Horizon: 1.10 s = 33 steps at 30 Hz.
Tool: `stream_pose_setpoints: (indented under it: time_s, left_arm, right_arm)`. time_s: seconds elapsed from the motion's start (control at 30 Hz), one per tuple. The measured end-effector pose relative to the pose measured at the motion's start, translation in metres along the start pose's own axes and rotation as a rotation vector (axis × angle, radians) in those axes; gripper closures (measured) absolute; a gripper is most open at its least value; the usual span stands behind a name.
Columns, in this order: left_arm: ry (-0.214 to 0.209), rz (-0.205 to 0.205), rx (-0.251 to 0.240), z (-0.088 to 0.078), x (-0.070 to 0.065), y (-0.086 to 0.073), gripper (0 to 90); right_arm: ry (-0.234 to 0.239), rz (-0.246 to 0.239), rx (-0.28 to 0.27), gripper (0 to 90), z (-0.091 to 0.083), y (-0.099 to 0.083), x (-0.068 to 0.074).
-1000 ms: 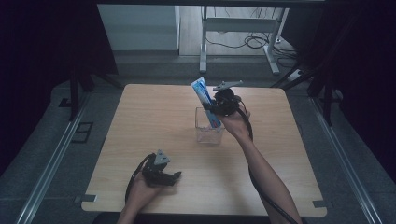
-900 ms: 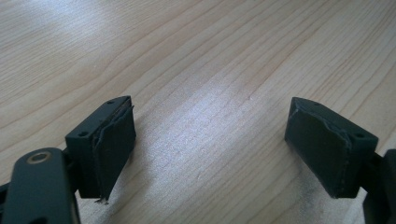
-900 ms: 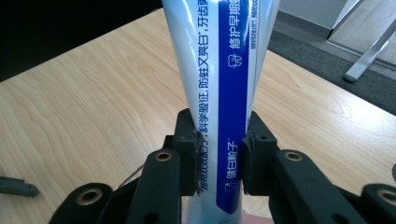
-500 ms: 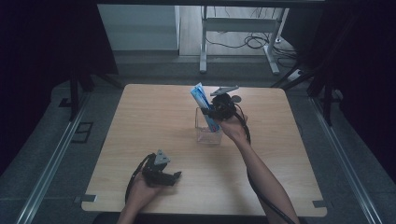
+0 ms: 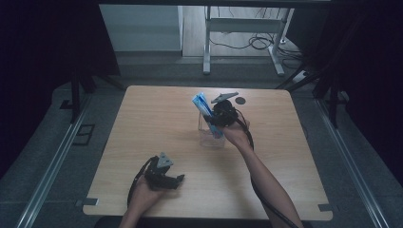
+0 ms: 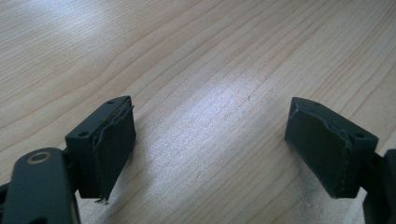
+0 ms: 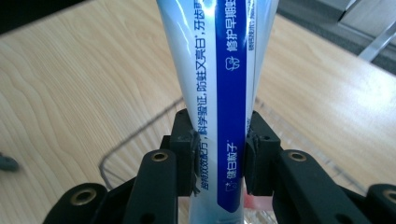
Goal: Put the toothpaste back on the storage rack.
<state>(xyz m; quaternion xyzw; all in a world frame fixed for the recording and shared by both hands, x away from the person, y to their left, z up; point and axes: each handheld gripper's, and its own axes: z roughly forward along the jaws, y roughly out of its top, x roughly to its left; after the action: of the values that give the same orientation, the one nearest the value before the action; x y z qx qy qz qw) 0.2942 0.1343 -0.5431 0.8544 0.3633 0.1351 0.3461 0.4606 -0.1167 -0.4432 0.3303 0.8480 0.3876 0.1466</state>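
The blue-and-white toothpaste tube (image 7: 219,93) stands tilted with its lower end inside the clear plastic cup (image 5: 210,135) near the middle of the wooden table (image 5: 142,123). The right gripper (image 7: 219,156) clamps the tube between its 2 pads, just above the cup's rim. The left gripper (image 6: 210,149) rests near the table's front edge, well apart, jaws wide and empty.

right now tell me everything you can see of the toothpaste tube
The toothpaste tube is soft, glossy plastic, white and pale blue with a dark blue stripe and Chinese print. It stands tilted, its lower end inside the clear container at the table's middle, its flat end up. The right gripper pinches it between both fingers.
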Motion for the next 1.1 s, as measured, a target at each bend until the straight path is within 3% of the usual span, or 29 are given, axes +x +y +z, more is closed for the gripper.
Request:
stream_pose_setpoints:
  time_s: [0.57,1.1]
  left_arm:
    - [-0.001,0.000,0.001,-0.0001,-0.0001,0.0000,16.3]
    - [-0.001,0.000,0.000,0.0000,-0.0001,0.0000,16.3]
  right_arm:
    - [0.033,0.017,0.000,61.6,0.0045,-0.0038,0.0005]
    - [0.059,-0.023,-0.002,52.1,-0.0007,-0.0046,0.0060]
